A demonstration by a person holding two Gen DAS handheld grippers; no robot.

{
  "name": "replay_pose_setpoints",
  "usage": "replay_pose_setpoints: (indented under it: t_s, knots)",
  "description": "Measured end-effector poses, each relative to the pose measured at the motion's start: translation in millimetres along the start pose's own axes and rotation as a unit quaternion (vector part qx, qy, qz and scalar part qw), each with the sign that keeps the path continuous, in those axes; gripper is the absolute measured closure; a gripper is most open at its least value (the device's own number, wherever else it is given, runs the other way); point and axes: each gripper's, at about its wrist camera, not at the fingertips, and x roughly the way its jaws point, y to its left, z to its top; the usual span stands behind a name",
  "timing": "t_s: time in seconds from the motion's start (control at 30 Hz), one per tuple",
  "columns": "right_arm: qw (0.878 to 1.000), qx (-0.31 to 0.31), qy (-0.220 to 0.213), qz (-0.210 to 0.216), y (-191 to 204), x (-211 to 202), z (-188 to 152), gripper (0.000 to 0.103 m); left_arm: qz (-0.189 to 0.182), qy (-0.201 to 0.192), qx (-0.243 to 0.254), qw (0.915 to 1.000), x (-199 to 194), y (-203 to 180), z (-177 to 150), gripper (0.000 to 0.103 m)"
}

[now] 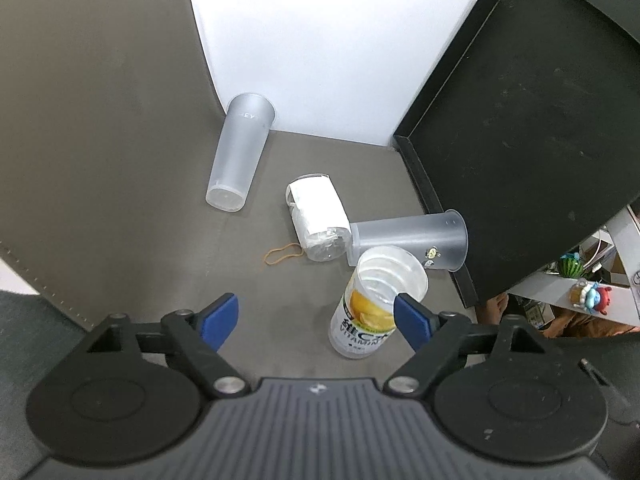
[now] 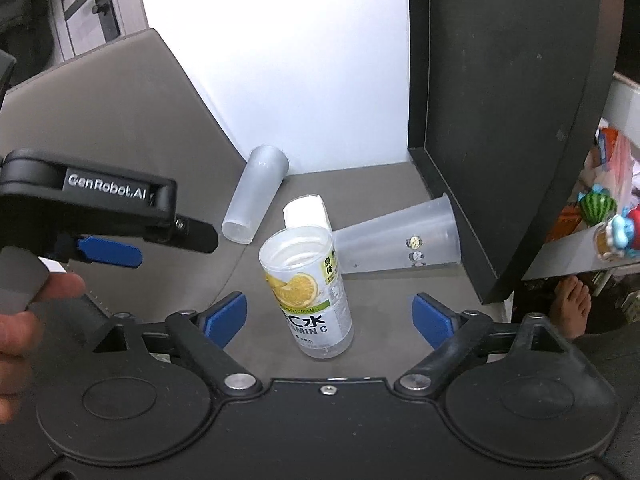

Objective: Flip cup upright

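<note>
A clear cup with a lemon label [image 1: 370, 304] [image 2: 306, 294] stands upright on the grey mat, open end up. Three other cups lie on their sides behind it: a frosted cup [image 1: 240, 152] [image 2: 256, 194] at the left, a cup wrapped in white paper [image 1: 318, 216] [image 2: 306, 210] in the middle, and a frosted cup with small stickers [image 1: 412, 242] [image 2: 400, 240] at the right. My left gripper [image 1: 316, 318] is open; its right fingertip overlaps the upright cup's rim in the view. My right gripper [image 2: 328, 316] is open, with the upright cup between its fingers, untouched. The left gripper also shows in the right wrist view [image 2: 110, 250].
A black board [image 1: 520, 120] [image 2: 508, 100] leans at the right, against the stickered cup's rim. A rubber band [image 1: 282, 254] lies on the grey mat [image 1: 120, 160]. A white wall [image 1: 320, 40] stands behind. Toys sit on a shelf [image 2: 608, 224] at the far right.
</note>
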Motion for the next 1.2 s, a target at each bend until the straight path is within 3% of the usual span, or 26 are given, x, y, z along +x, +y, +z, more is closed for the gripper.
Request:
replay_pose_setpoints:
  t_s: [0.7,1.2]
  knots:
    - [0.999,-0.022,-0.025,0.0,-2,-35,-3,0.005,0.006,-0.06,0.048,0.997,-58,11,-41,0.017]
    - [1.0,-0.001,-0.025,-0.009,-4,-47,-2,0.0,0.016,-0.074,0.071,0.9946,-52,15,-66,0.017]
